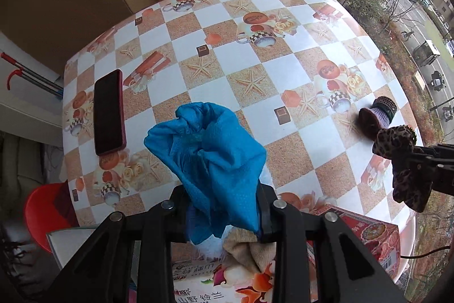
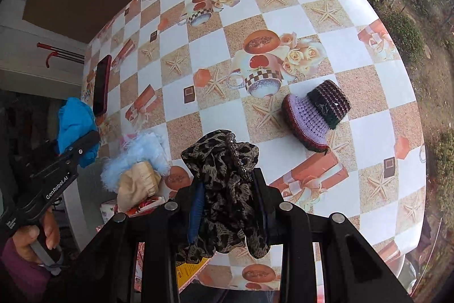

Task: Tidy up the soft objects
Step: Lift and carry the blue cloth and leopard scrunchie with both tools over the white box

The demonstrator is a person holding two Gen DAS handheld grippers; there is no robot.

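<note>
A red-cased phone (image 1: 109, 111) is laid at the left edge of the checkered table (image 1: 283, 75). The blue cloth (image 1: 210, 149) is clenched between the fingers of the left gripper (image 1: 224, 213), lifted above a tan cloth (image 1: 249, 252). The leopard-print scarf (image 2: 227, 189) is pinched in the right gripper (image 2: 229, 206). Beyond it, to the right, a knitted hat (image 2: 315, 115) is left on the table.
</note>
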